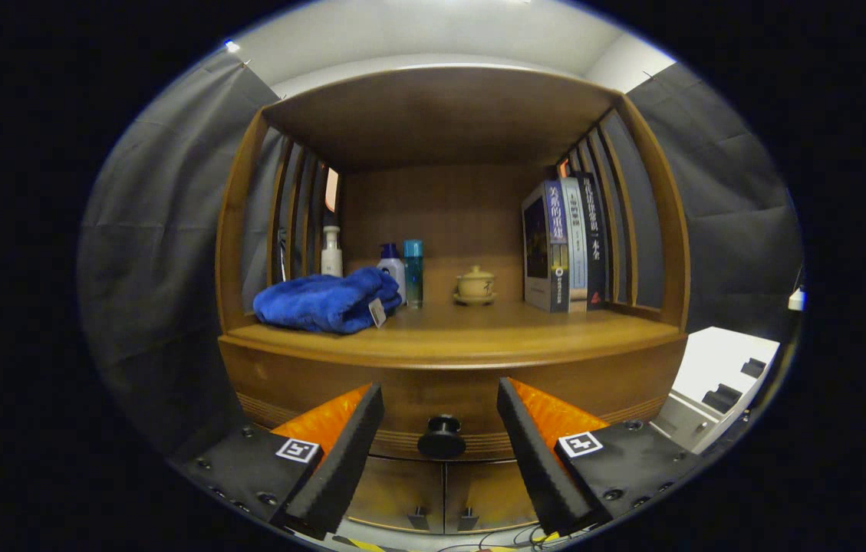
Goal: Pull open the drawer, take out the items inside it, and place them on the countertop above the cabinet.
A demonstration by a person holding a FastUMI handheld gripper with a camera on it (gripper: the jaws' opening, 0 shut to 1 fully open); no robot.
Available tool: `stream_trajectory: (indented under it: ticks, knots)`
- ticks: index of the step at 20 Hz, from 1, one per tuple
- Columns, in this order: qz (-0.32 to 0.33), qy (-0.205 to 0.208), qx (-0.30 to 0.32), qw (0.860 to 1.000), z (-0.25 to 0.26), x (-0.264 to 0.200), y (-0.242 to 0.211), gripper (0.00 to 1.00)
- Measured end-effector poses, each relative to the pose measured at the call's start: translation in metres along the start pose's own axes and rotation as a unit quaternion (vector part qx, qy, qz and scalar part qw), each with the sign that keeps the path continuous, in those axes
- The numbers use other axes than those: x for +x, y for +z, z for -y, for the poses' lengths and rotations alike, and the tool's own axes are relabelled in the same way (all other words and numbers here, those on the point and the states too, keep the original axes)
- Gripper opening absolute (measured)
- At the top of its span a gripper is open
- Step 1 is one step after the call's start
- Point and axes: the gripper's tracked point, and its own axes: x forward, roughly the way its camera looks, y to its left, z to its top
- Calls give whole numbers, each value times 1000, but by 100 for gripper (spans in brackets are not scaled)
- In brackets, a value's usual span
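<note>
Black-and-orange tongs [440,429] released, round black drawer knob [441,437] between the fingers, wooden counter [479,333] carrying one blue towel [325,300], three bottles [390,268], one lidded clay pot [475,286], three upright books [567,245]

We can make out printed Chinese titles on the spines of the books [567,245] standing to the right of the small teapot [475,285], but they are too small for us to read with confidence. The square black-and-white markers [581,444] on the gripper [440,429] carry patterns, not words. The tag [377,312] on the blue towel [325,300], left of the teapot, is illegible.
</note>
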Motion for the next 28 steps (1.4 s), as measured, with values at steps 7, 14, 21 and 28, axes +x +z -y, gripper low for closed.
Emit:
stream_trajectory:
  ticks: [7, 14, 21, 28]
  knots:
    - [-49, -20, 23, 998, 4, 28, -56, 97]
    - [-25, -36, 25, 999, 8, 38, -49, 76]
    - [-38, -31, 52, 997, 4, 38, -54, 43]
    - [-53, -23, 45, 997, 4, 7, -55, 37]
